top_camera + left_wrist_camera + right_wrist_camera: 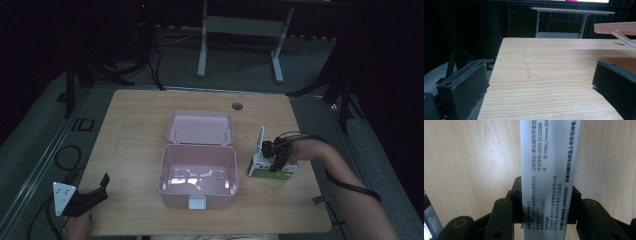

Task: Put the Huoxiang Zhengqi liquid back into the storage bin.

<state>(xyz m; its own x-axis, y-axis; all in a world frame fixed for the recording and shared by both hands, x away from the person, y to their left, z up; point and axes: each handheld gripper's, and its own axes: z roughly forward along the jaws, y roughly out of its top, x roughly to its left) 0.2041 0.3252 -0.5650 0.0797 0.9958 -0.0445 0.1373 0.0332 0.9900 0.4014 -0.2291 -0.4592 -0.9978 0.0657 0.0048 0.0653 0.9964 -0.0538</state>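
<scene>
An open pink plastic box (198,172) stands mid-table, its lid (201,128) folded back and its inside bare. To its right, a white and green medicine carton (272,174) sits just over the tabletop, with my right gripper (276,160) shut on it. In the right gripper view the carton's printed white side (550,157) runs up between the jaws of that gripper (546,195), and both pads press its sides. My left gripper (100,187) rests at the table's near left corner, open and holding nothing. In its own view my left gripper (540,80) frames bare wood, and the pink lid (616,27) shows at upper right.
The wooden table (135,125) has a round cable hole (237,106) near its far edge. A white desk frame (240,30) stands on the dark floor beyond. Cables (67,157) lie on the floor to the left.
</scene>
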